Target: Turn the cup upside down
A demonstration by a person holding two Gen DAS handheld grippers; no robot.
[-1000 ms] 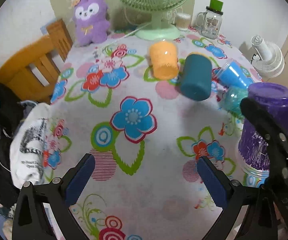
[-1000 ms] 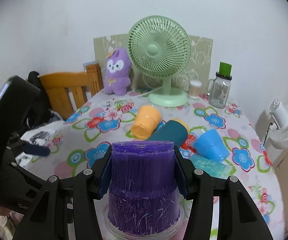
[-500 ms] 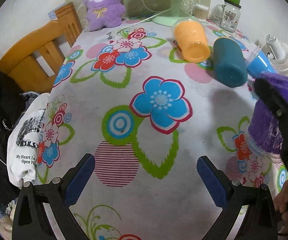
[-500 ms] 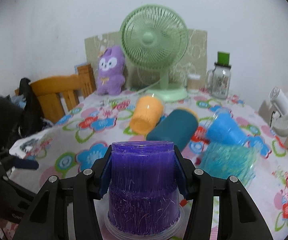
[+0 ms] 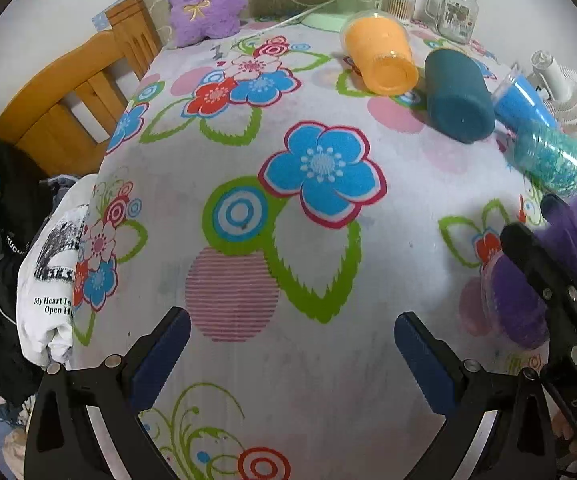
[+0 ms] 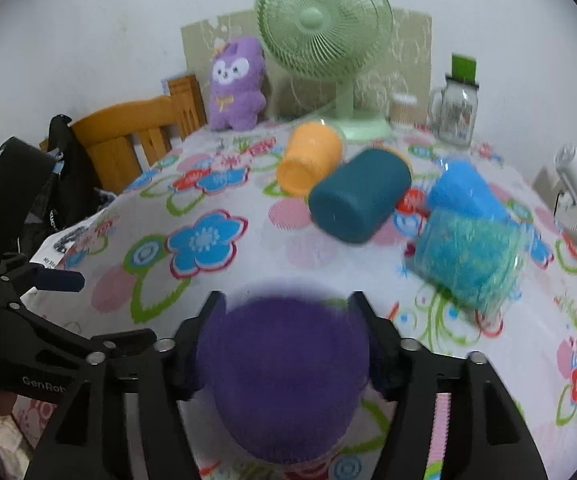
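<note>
Two grippers were in play, only one loaded. Right gripper was clamped on the purple cup, one finger on each side of the wall. Cup base faced the right wrist camera and filled the bottom of that view. In the left wrist view the same cup sat tilted near the table's right edge, mouth rim low by the cloth and base raised; blurred, so I couldn't tell if the rim touched. Side grip made sense: it kept the mouth free to go face down on the table. My read: flip mid-rotation or nearly done, set-down not yet made.

Left gripper was spread wide and empty, hovering over the near edge of the floral tablecloth, well apart from the cup. Likely parked there to stay out of the swing.

Farther in, toward the right side, four cups lay on their sides in a cluster: glittery teal cup, blue cup, dark teal cup, orange cup. The dark teal one looked to touch the orange; risk was the purple cup knocking the glittery one on set-down.

Along the far edge: green fan, purple plush, glass mug jar.
</note>
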